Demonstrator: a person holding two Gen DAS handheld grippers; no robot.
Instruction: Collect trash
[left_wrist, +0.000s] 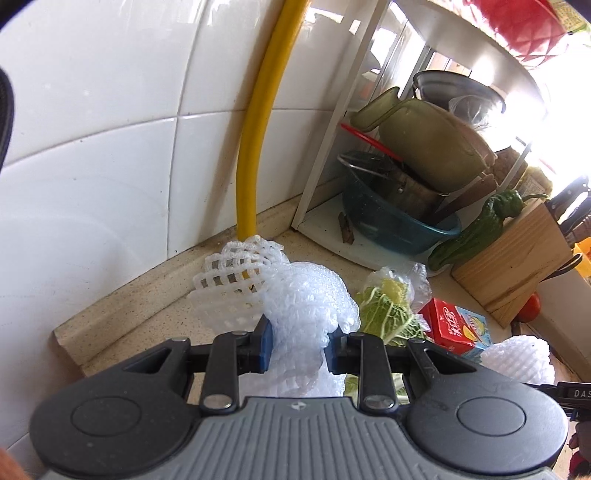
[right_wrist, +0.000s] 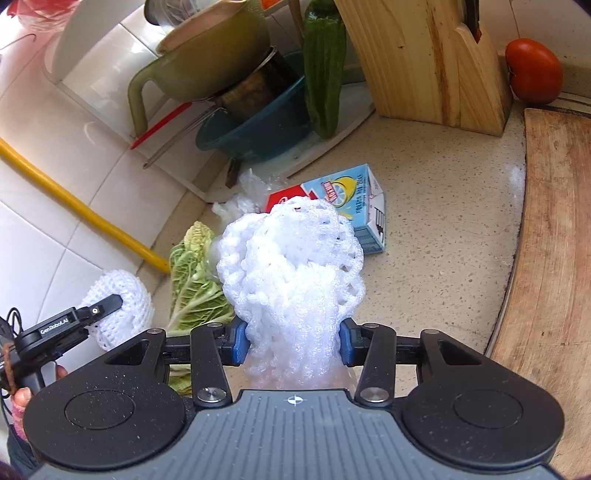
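Observation:
My left gripper (left_wrist: 298, 345) is shut on a white foam fruit net (left_wrist: 295, 295), held above the counter near the tiled wall; it also shows in the right wrist view (right_wrist: 118, 306). My right gripper (right_wrist: 291, 345) is shut on a second white foam net (right_wrist: 291, 266), which also shows in the left wrist view (left_wrist: 517, 360). On the counter lie cabbage leaves (right_wrist: 195, 280), a crumpled clear plastic bag (right_wrist: 243, 195) and a red-and-blue drink carton (right_wrist: 354, 206). The carton also shows in the left wrist view (left_wrist: 454, 326).
A yellow hose (left_wrist: 258, 122) runs down the wall. A white rack holds a blue basin (right_wrist: 255, 129), a green pot (right_wrist: 207, 48) and a green pepper (right_wrist: 325, 74). A wooden knife block (right_wrist: 432, 59), a tomato (right_wrist: 533, 70) and a wooden cutting board (right_wrist: 554, 277) stand to the right.

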